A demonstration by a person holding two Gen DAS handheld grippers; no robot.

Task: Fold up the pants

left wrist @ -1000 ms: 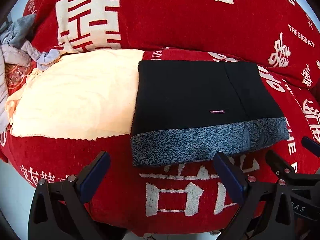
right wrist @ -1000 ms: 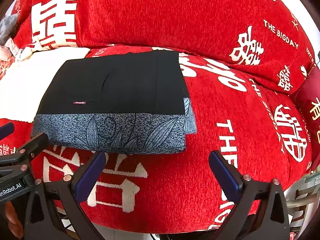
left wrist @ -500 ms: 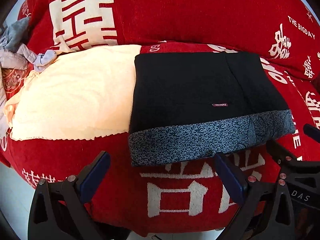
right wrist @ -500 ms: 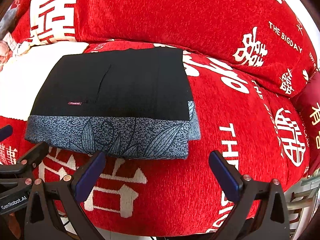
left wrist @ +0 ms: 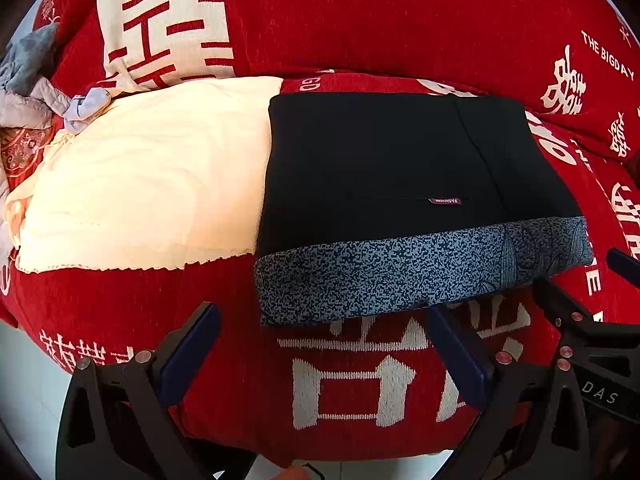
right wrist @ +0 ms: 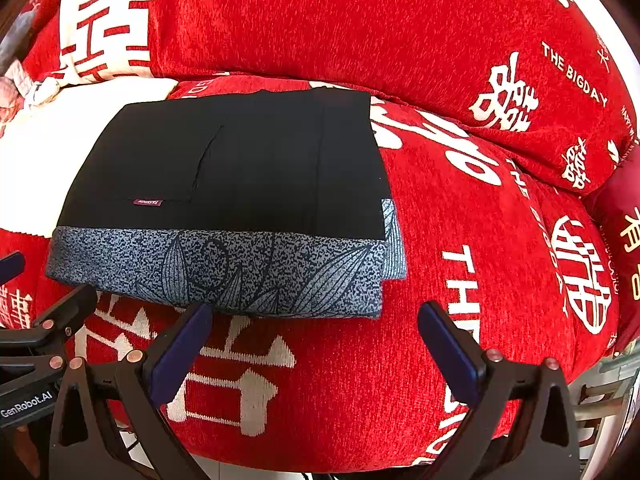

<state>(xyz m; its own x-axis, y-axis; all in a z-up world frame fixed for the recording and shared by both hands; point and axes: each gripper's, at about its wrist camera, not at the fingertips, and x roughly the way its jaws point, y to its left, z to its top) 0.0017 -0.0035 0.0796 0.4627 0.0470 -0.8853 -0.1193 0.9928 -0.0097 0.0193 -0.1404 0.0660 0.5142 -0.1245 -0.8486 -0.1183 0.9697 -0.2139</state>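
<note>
The pants (left wrist: 400,184) lie folded into a flat black rectangle with a blue-grey patterned band along the near edge, on a red sofa seat. They also show in the right wrist view (right wrist: 240,200). My left gripper (left wrist: 320,344) is open and empty, just in front of the band's near edge. My right gripper (right wrist: 316,340) is open and empty, in front of the pants' near right corner. Each gripper's side shows at the edge of the other's view.
A cream cloth (left wrist: 152,184) lies on the seat left of the pants. Grey and pink clothes (left wrist: 28,80) are piled at the far left. The red sofa backrest (right wrist: 320,20) with white characters rises behind. Bare seat (right wrist: 500,240) lies right of the pants.
Both grippers have moved slightly closer to the pants' near edge. The pants have not moved, and both grippers stay open.
</note>
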